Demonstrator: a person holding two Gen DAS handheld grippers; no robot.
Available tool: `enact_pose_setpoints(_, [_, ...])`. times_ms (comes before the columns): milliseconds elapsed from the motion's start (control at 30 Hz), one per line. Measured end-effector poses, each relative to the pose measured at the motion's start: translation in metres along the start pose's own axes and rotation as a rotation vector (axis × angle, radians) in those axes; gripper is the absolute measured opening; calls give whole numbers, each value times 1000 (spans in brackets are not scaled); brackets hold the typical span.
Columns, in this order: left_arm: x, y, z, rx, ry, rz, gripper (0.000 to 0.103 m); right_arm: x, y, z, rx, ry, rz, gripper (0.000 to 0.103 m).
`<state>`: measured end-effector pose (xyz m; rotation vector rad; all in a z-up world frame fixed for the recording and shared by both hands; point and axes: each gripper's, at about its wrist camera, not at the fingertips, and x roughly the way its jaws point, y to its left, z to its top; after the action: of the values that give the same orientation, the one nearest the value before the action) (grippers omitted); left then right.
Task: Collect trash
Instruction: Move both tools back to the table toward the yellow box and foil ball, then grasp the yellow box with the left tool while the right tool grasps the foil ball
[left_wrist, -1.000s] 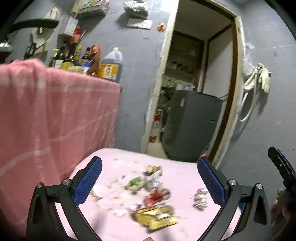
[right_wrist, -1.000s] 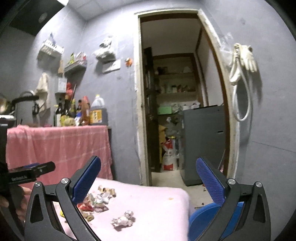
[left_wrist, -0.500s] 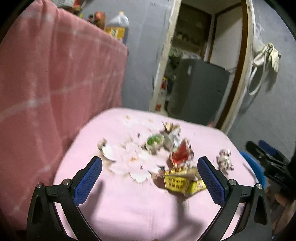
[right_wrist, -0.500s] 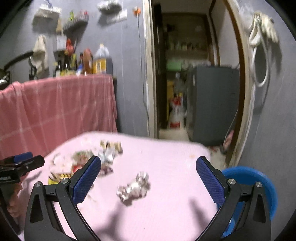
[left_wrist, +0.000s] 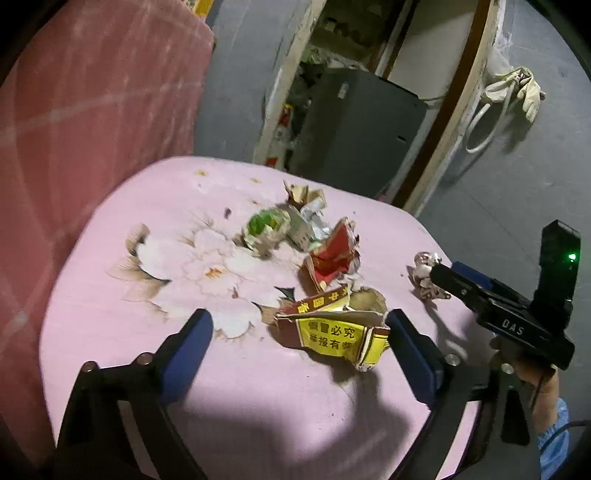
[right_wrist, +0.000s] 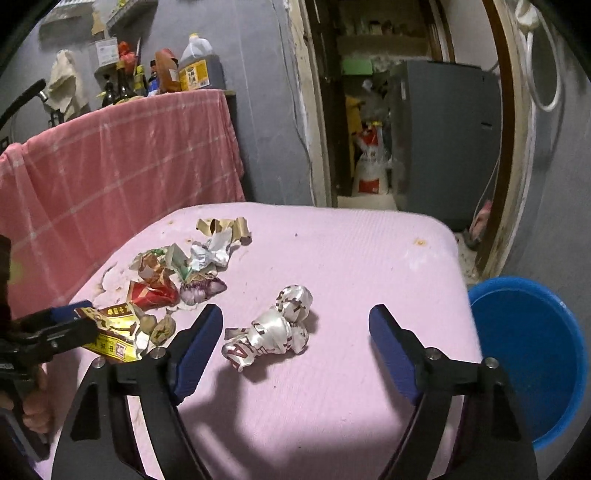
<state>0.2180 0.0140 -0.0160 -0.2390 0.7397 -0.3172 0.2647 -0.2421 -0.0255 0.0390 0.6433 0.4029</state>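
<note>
**Two grippers closing in, one piece each**

Both grippers hang over the pink table (right_wrist: 351, 258) with fingers apart and narrowing. Between the left gripper (left_wrist: 299, 332) fingers lies the torn yellow box (left_wrist: 332, 332); its right end looks just against the right pad, the left pad well clear. No pinch yet. The right gripper (right_wrist: 295, 328) frames the silver wrapper (right_wrist: 273, 332), which sits nearer its left finger, touched by neither.

Trash sits mostly toward the table's left edge: a heap of red, green and foil scraps (left_wrist: 295, 236) behind the box. The wrapper lies alone nearer the middle. A blue basin (right_wrist: 528, 350) stands off the right edge, probably the place to drop things.

To do this well, I would:
- centre each piece before the pads meet, shifting the left gripper rightward over the box;
- go low, pads near the cloth, since the box is flat and may slide;
- keep the grippers apart, as they work close together;
- lift straight up, so loose scraps stay put.
</note>
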Motion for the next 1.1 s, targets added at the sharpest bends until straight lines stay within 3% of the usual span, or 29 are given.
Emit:
enact_pose_setpoints(133, [6, -3, 1, 20, 35, -34, 79, 5, -1, -1, 9, 21, 25, 75])
enact_pose_setpoints(333, [10, -12, 3, 53, 59, -71, 60, 14, 4, -3, -11, 55, 55, 61])
enact_pose_setpoints(533, [11, -11, 5, 37, 65, -87, 58, 23, 0, -4, 8, 77, 92, 44])
enact_pose_setpoints(700, [5, -17, -1, 54, 62, -83, 56, 23, -2, -5, 18, 76, 117, 37])
enact_pose_setpoints(1100, [-9, -25, -13, 89, 23, -28, 56, 11, -2, -10, 22, 23, 158, 32])
